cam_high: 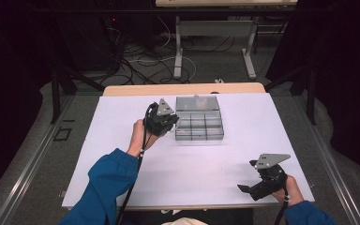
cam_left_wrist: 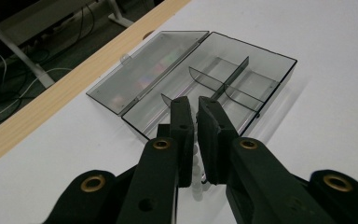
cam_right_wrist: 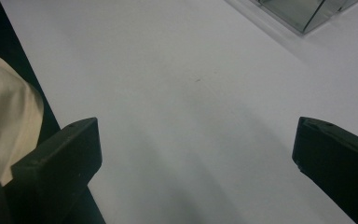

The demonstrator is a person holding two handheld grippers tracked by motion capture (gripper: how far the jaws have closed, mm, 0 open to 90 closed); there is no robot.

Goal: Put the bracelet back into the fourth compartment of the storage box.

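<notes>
Left gripper (cam_left_wrist: 196,109) clamped on small whitish beaded thing (cam_left_wrist: 196,161), at left near corner of clear grey plastic compartment box (cam_left_wrist: 242,70).

Box sits open mid-table, toward far side of white table top (cam_high: 122,140), its flat hinged lid (cam_left_wrist: 144,70) laid back toward the far wooden edge; dividers visible inside, compartments look empty from here. Beaded thing mostly hidden between the black jaws, can't tell exactly what it is. Right gripper (cam_high: 258,185) well apart at right near corner, jaws spread wide, nothing between them, over bare table.
</notes>
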